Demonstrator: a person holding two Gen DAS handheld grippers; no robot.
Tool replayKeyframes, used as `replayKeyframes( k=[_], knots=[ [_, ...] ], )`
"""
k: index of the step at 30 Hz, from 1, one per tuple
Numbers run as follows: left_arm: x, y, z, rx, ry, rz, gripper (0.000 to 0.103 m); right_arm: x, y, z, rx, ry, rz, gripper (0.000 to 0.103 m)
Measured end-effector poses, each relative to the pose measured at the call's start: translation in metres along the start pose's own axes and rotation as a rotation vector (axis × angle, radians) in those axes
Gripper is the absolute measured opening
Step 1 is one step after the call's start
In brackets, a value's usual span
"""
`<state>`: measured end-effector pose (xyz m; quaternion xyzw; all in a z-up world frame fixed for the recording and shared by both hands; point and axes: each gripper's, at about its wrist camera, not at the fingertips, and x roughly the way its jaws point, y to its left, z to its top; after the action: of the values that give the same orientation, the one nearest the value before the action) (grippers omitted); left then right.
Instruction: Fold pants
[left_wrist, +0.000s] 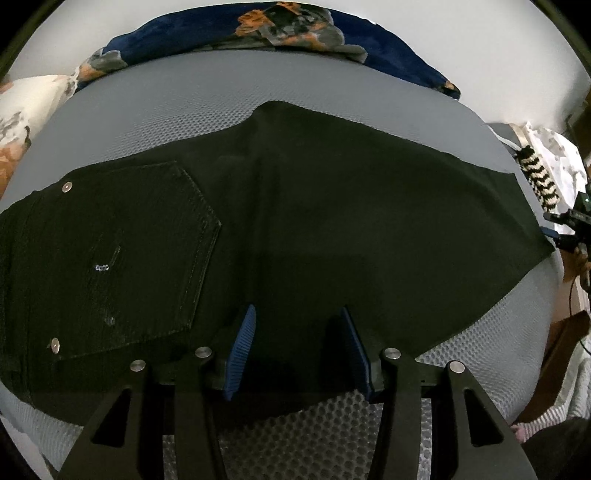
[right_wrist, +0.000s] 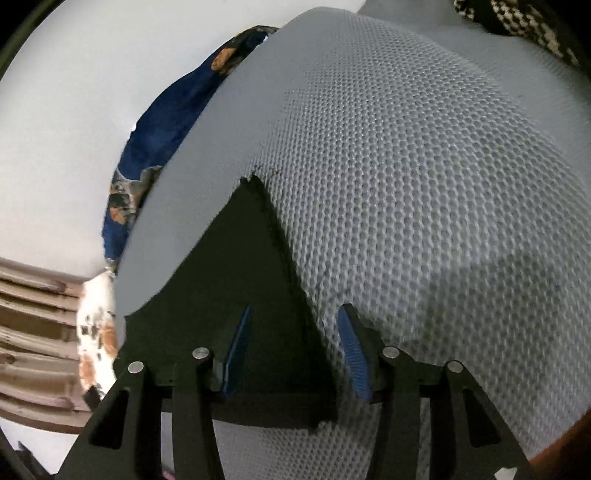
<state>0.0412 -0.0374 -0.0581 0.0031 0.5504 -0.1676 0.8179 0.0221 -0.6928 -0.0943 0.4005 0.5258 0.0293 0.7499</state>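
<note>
Black pants (left_wrist: 295, 206) lie flat across a grey mesh mattress (left_wrist: 166, 110), with the back pocket (left_wrist: 140, 251) at the left and the leg running off to the right. My left gripper (left_wrist: 298, 308) hovers over the pants' near edge. Its blue pads (left_wrist: 242, 350) stand apart and press on nothing. In the right wrist view, the hem corner of the pants (right_wrist: 251, 258) reaches up between the fingers of my right gripper (right_wrist: 294, 308). That gripper is open, with its left finger over the cloth and its right finger (right_wrist: 352, 350) over bare mesh (right_wrist: 406, 184). In the left wrist view the right gripper (left_wrist: 569, 221) shows at the leg's far end.
A dark blue floral blanket (left_wrist: 258, 29) lies along the mattress's far side by a white wall. A white floral pillow (left_wrist: 26, 110) is at the left. A black-and-white knitted item (left_wrist: 539, 177) lies at the right edge. Brown slats (right_wrist: 33, 325) show beyond the mattress.
</note>
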Motion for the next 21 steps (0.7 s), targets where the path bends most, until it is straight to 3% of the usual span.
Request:
replayKeyframes(
  k=[6,12,14,21],
  knots=[
    [0.003,-0.001,0.002,-0.001,0.011,0.011,0.054,0.018,0.006,0.015,-0.036,0.044,0.107,0.046],
    [0.005,-0.002,0.004,0.016,0.011,0.016,0.058,0.037,0.019,0.013,-0.056,0.064,0.163,0.031],
    [0.005,-0.001,0.003,0.016,0.006,0.015,0.059,0.043,0.019,0.009,-0.046,0.069,0.143,0.012],
    [0.008,0.000,0.005,0.015,-0.007,-0.006,0.061,0.034,0.052,-0.006,-0.055,-0.018,0.052,0.008]
  ],
)
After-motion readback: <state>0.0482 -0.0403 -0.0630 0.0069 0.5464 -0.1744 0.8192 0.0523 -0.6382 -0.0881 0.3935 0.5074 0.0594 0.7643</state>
